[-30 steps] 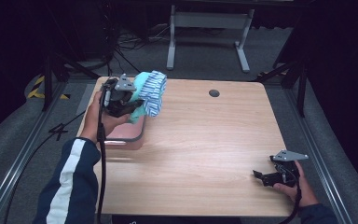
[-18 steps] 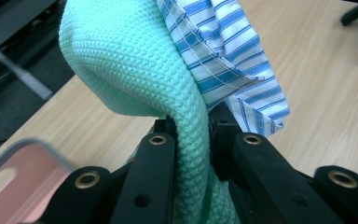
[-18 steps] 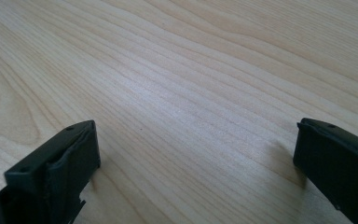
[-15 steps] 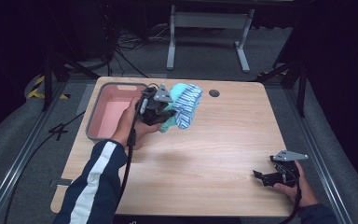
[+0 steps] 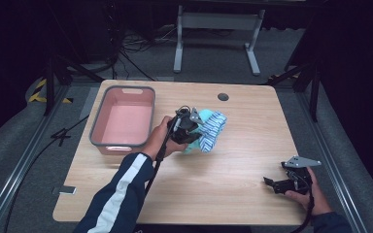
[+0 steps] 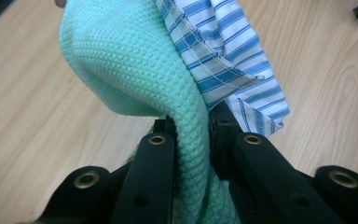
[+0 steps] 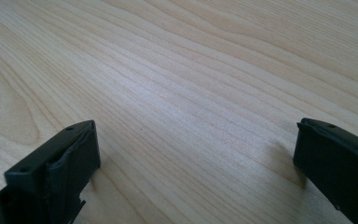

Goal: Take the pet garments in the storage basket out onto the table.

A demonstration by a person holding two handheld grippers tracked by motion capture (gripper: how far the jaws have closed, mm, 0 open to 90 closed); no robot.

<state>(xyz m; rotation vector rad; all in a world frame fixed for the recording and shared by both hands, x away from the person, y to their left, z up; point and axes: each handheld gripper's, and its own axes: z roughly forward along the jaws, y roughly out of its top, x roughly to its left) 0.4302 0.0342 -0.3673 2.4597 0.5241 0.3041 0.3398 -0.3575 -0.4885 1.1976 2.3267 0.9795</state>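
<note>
LEFT: left gripper (image 5: 194, 127) pinches mint knit cloth (image 6: 135, 70), striped cloth (image 6: 228, 51) draped alongside, above mid-table beside pink bin (image 5: 97, 132) | RIGHT: right gripper (image 5: 278, 183) spread, idle | TIP: lower flat before unclamping so both cloths settle together.

Wooden table (image 5: 233, 184) — grey carpet floor (image 5: 24, 160), dark surroundings.

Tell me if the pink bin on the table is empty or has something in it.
Empty. In the high view the pink bin shows a bare floor, and the mint knit cloth and blue striped cloth hang from the left gripper beside it.
</note>
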